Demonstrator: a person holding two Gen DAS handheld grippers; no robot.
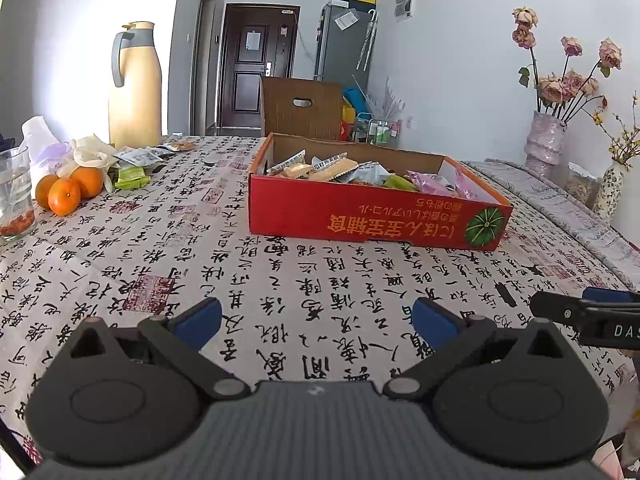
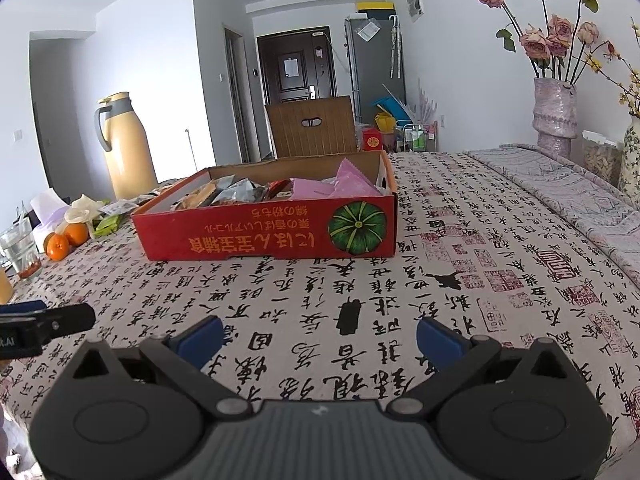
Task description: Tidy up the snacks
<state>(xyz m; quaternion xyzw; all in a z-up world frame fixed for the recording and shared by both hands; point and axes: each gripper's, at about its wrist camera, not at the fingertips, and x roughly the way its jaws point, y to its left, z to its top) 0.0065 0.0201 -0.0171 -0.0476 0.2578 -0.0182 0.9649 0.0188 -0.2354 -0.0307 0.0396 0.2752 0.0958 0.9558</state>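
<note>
The table (image 1: 280,280) fills both views, covered by a cloth printed with black calligraphy and red seals. On it, toward the far middle, sits the red cardboard box (image 1: 360,216), a shallow open tray with a green pumpkin picture on its near wall. It holds the snacks (image 1: 352,174): several wrapped biscuit packets at its left end, silver and green packets in the middle, and pink wrappers (image 2: 344,186) heaped at its right end. More loose snack packets (image 1: 138,156) lie on the cloth at the far left, outside the box, with a green packet (image 1: 130,178) nearest the fruit.

A tall cream thermos jug (image 1: 136,84) with a grey handle stands upright behind those packets. At the right edge a pink vase (image 1: 544,140) holds dried roses. A drinking glass (image 1: 16,192) at the left edge holds clear liquid with red bits at the bottom. Just beside it lie three oranges (image 1: 66,192), touching one another.

The left claw (image 1: 316,320) hovers over bare cloth, well short of the box, its blue-padded fingers spread wide with nothing between them. The right claw (image 2: 320,338) sits just beside it, likewise spread apart and holding nothing.
</note>
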